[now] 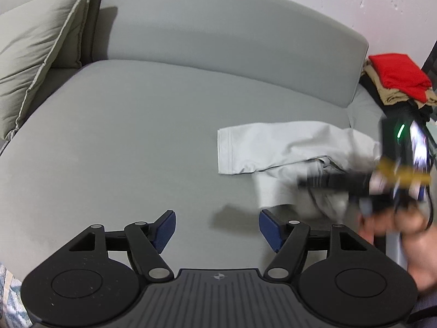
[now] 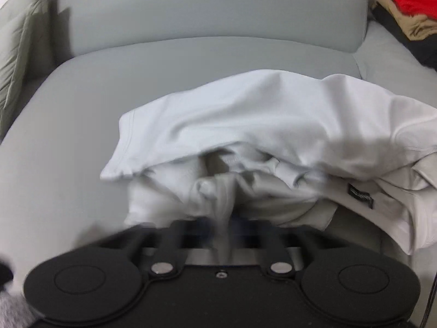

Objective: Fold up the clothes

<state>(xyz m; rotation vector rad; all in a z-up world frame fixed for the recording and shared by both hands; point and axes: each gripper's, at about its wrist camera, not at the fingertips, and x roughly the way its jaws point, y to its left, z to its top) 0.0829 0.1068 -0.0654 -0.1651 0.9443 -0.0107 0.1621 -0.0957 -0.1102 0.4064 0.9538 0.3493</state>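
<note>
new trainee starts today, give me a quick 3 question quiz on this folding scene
1. True or false: the left gripper is open, with nothing between its blue pads.
2. Which garment is the right gripper shut on? A) the red garment B) the white shirt C) the tan garment
3. Fill in: the shirt lies crumpled on the grey ____.

Key: 1 true; 2 B, a bunch of the shirt's fabric runs into the closed fingers, though the view is blurred; 3 sofa seat. The red and tan garments sit in a pile at the sofa's far right end.
</note>
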